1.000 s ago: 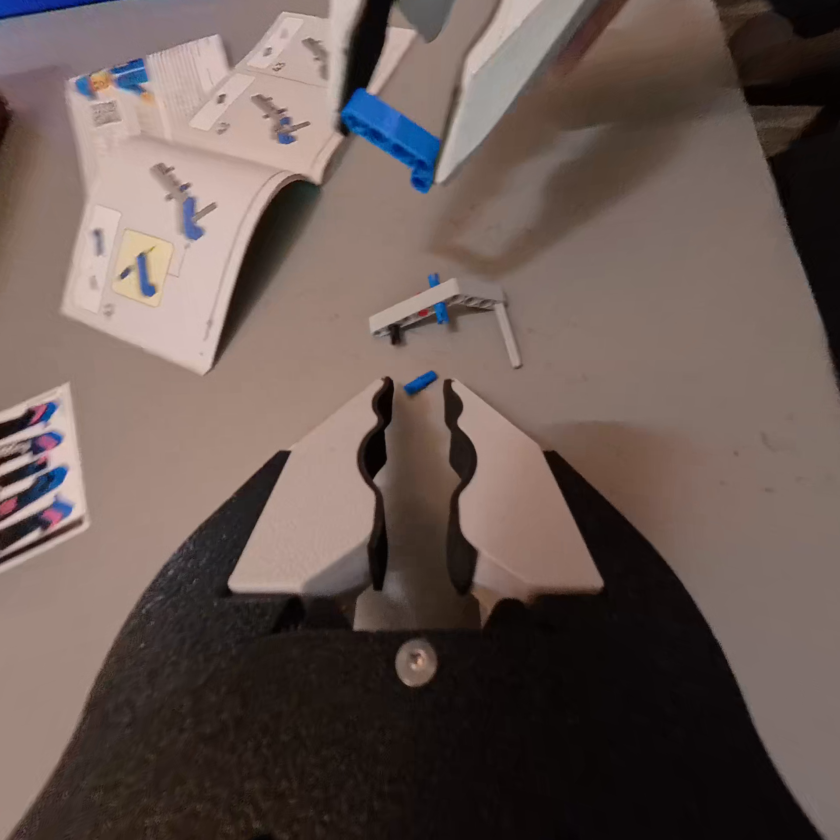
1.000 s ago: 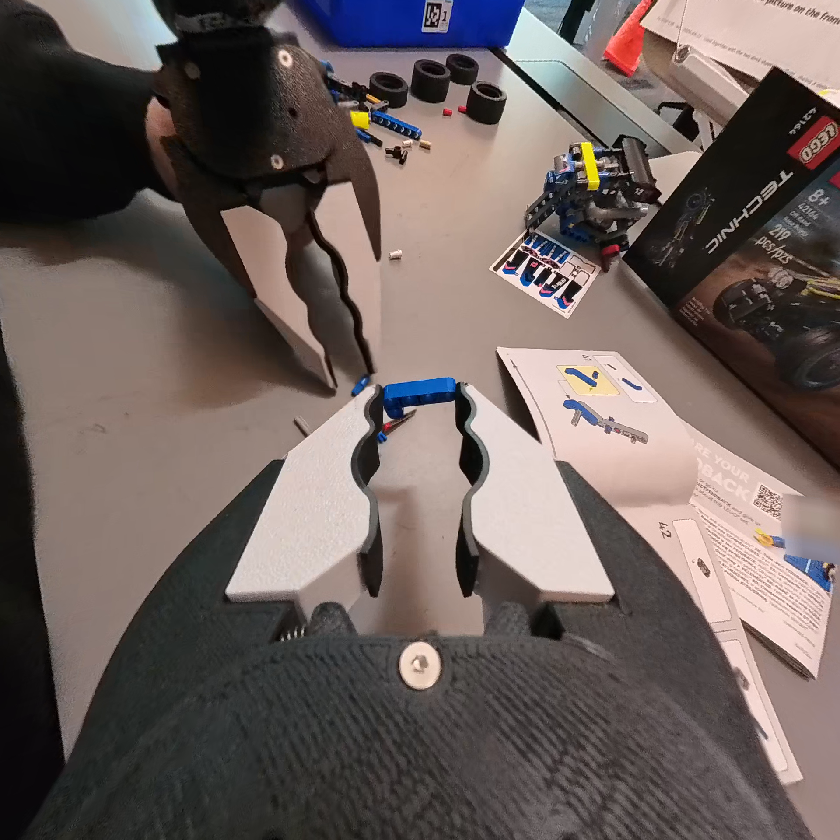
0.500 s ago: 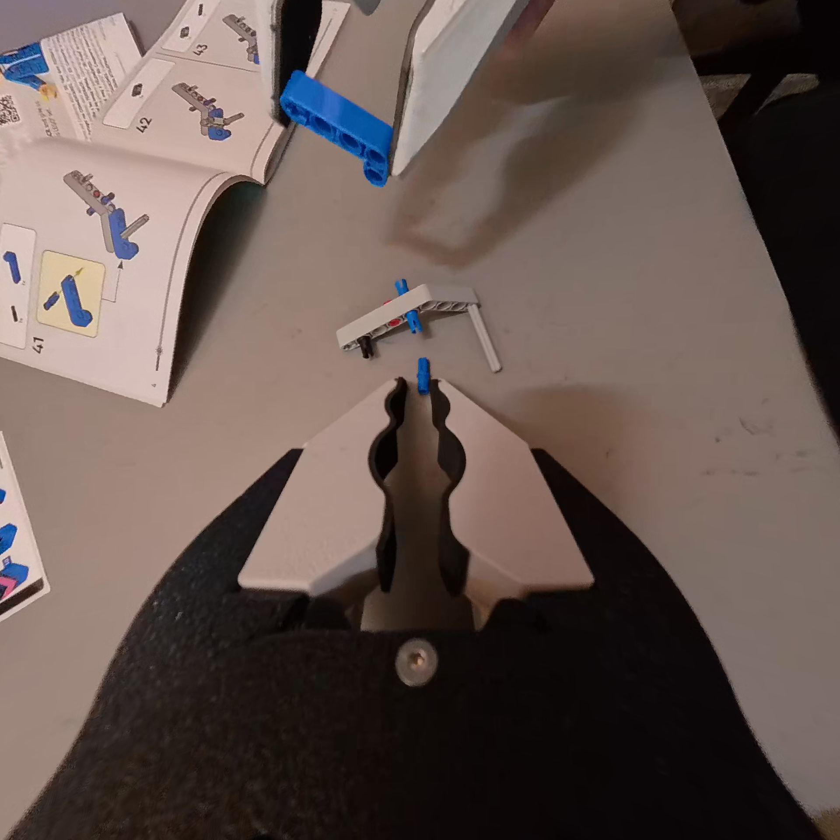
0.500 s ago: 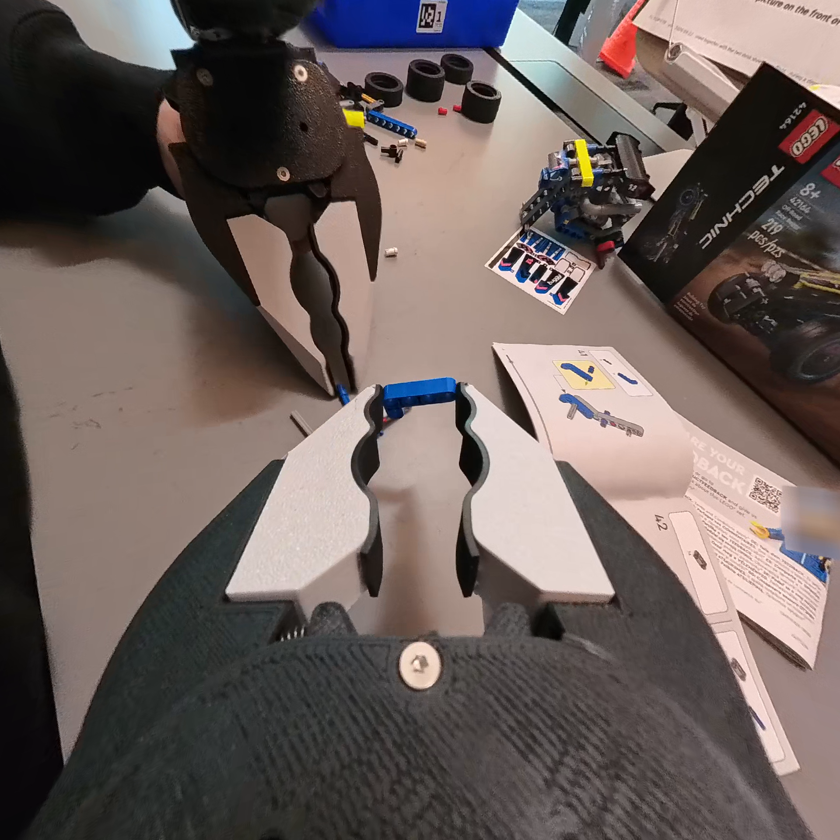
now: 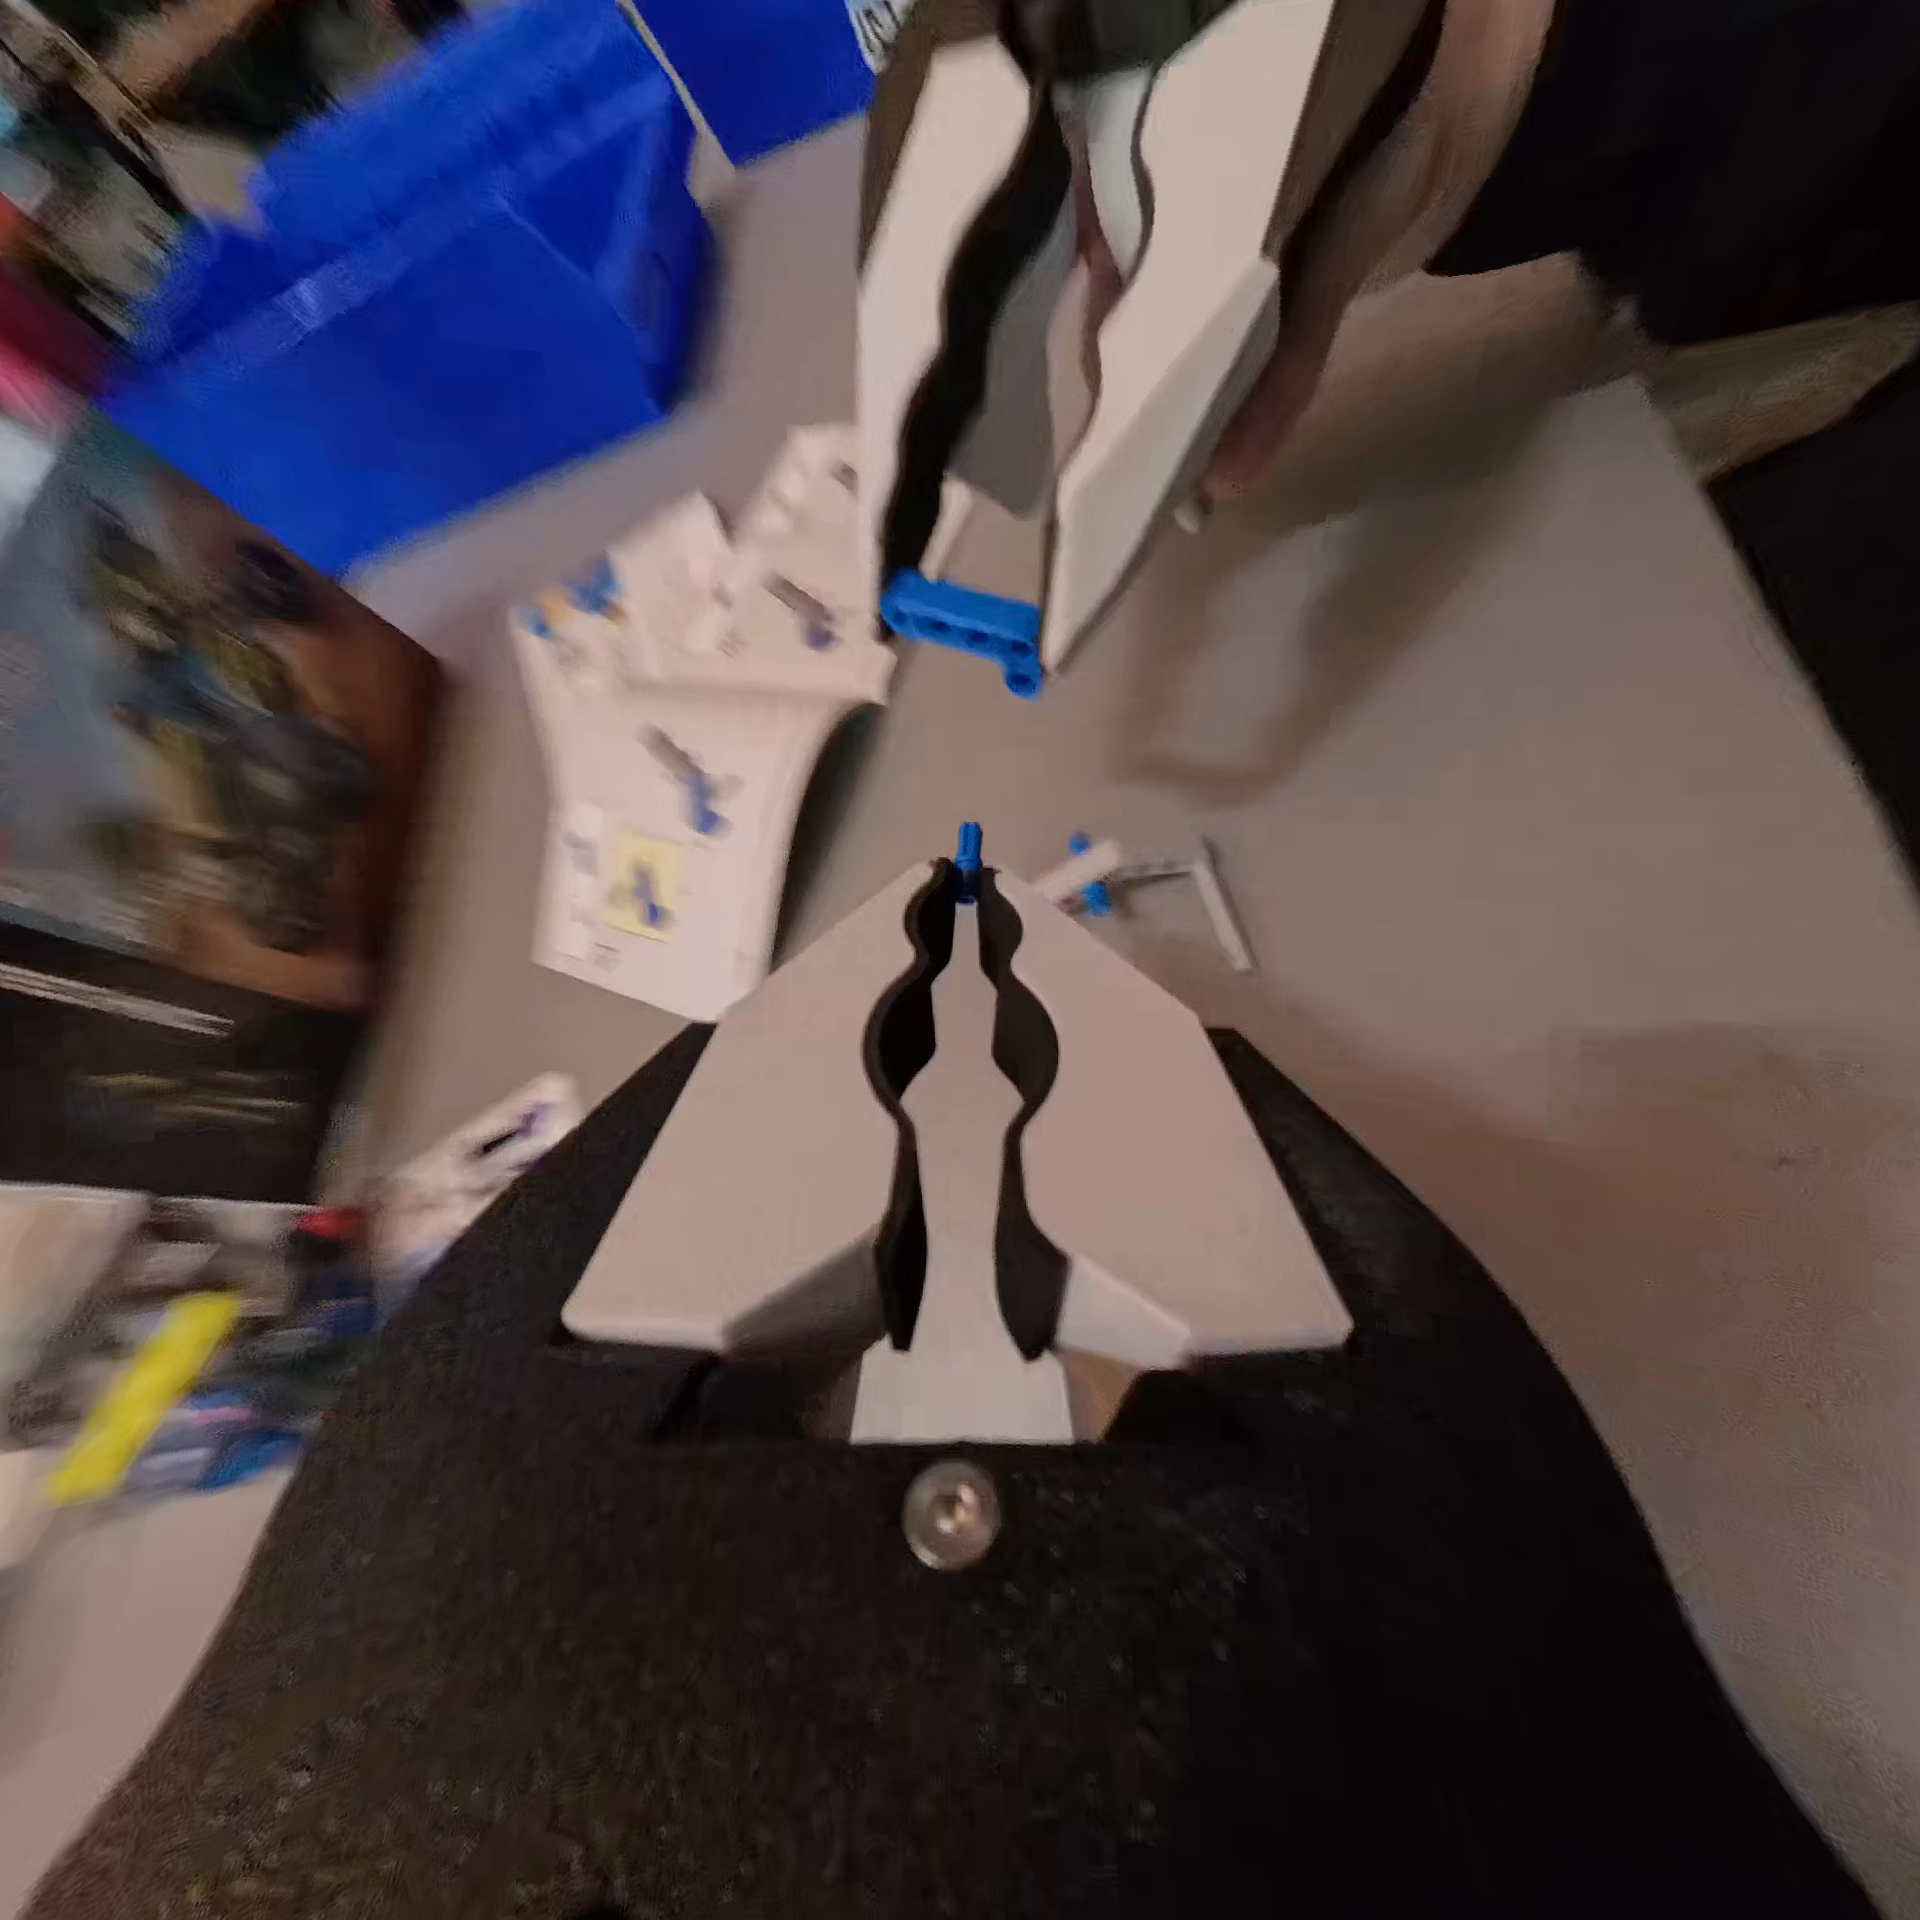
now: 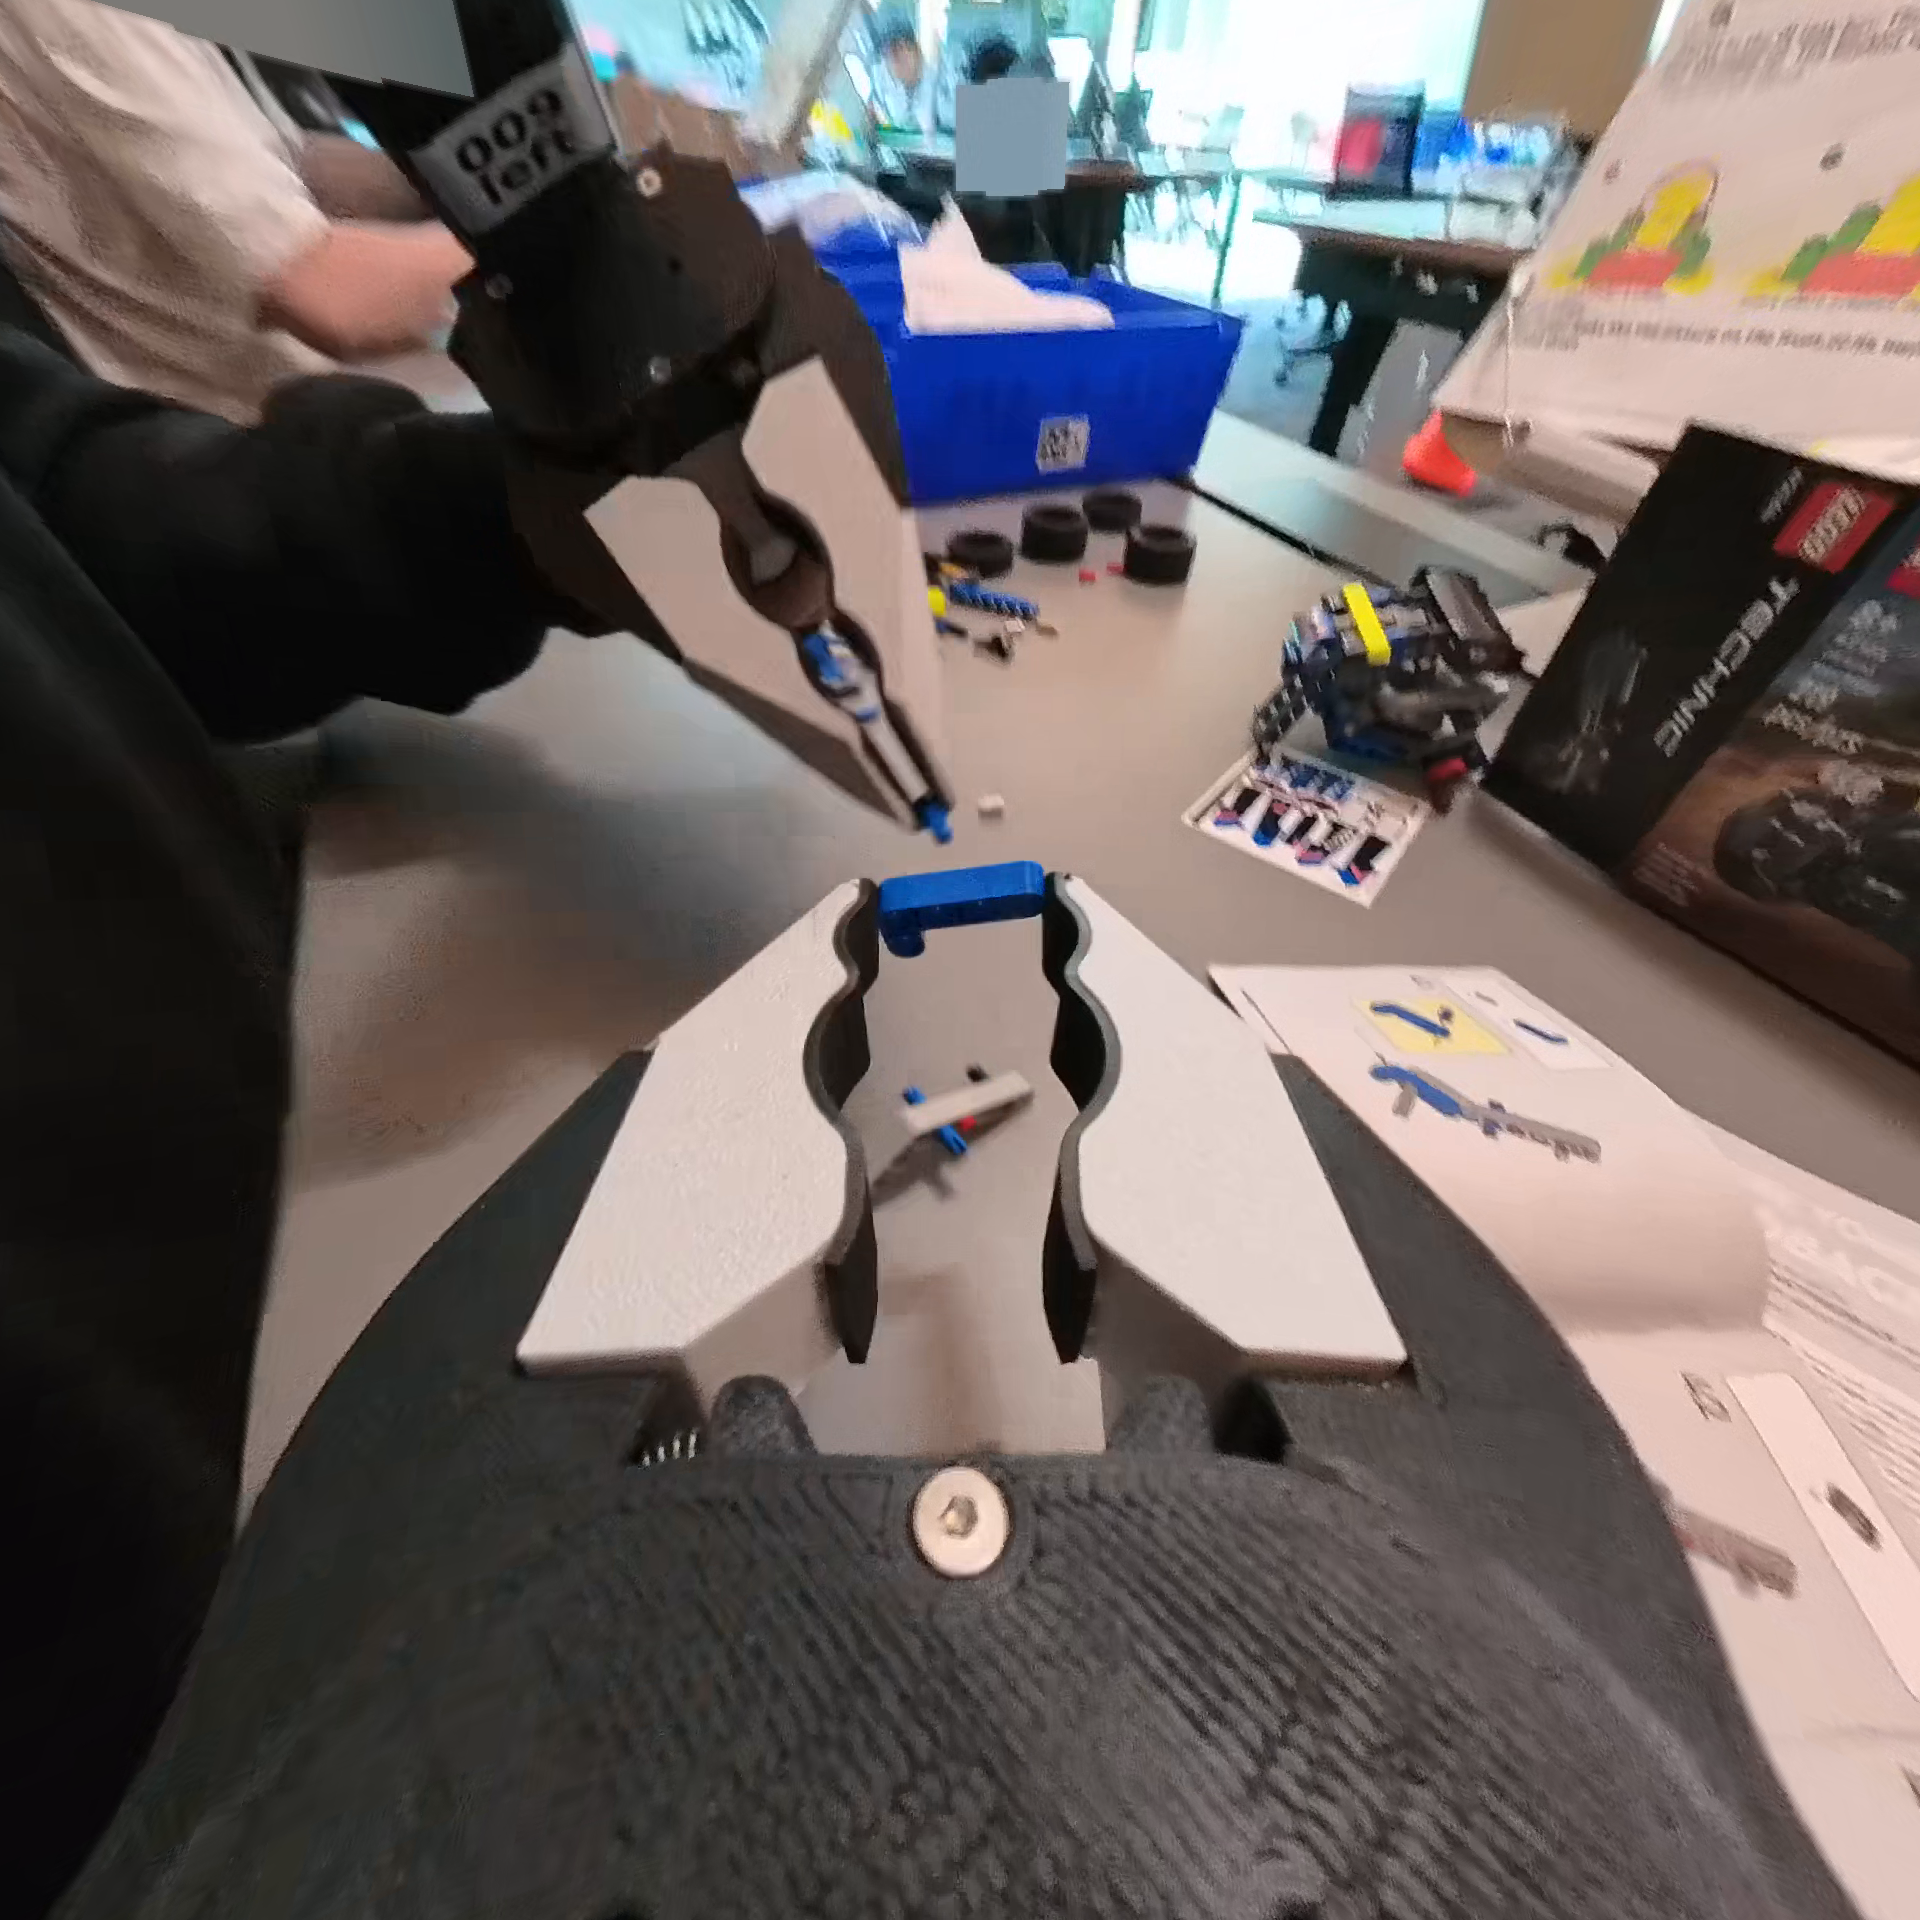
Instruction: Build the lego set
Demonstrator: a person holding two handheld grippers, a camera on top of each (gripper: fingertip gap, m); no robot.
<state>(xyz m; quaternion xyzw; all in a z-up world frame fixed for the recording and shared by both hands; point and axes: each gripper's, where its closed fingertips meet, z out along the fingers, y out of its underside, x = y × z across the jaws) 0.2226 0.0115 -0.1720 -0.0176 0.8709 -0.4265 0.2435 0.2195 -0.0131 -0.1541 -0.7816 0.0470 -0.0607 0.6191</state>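
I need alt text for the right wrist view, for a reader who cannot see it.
The right gripper clamps a blue angled beam between its fingertips above a grey table. The left gripper, ahead to the left, pinches a small blue pin. An open instruction booklet lies to the right.

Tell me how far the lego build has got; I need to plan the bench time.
Done: a partly built blue, black and yellow model stands by the box. In hand: the left gripper pinches a small blue pin; the right gripper holds a blue beam. Left: the grey beam subassembly lies alone, and four tyres and loose pieces sit unused. Much remains, apparently.
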